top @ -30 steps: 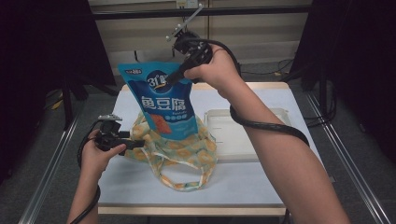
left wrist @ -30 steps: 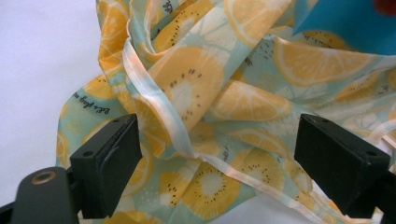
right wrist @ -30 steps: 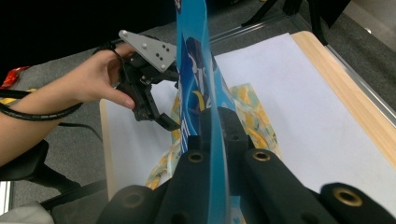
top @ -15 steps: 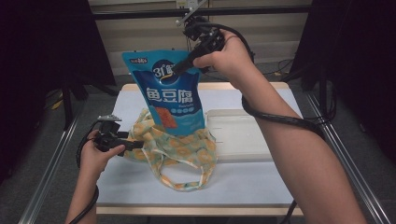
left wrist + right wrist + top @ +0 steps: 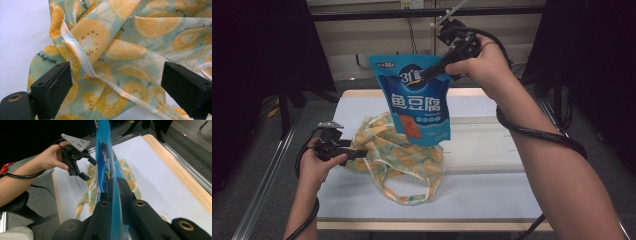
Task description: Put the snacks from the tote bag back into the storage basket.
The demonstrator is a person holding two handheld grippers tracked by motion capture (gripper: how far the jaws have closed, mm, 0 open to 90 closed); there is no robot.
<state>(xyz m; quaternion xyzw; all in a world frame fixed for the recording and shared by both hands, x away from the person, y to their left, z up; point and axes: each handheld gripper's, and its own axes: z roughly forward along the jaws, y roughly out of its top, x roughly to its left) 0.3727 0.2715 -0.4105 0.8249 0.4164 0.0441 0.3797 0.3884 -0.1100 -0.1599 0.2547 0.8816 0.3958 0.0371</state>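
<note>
Now, my right gripper point(image 5: 430, 73) clamped on the blue snack pouch point(image 5: 414, 100), I keep lifting it clear while my left gripper point(image 5: 117, 92), jaws apart, steadies the orange-print bag point(image 5: 399, 150).

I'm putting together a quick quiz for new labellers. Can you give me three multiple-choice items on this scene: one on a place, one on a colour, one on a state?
1. Where is the snack pouch?
A. Flat on the table
B. Held up above the fruit-print bag
C. Inside the bag

2. What is the pouch's main colour?
A. Blue
B. Red
C. Green

3. How do the left tool's jaws stand?
A. Shut on the bag
B. Shut on the pouch
C. Open, with bag cloth between them

Answers:
1 B: the right tool pinches its top edge, and it hangs over the fruit-print bag on the table.
2 A: blue front with white writing.
3 C: the left tool shows wide-apart jaws, neither pressing the cloth.
</note>
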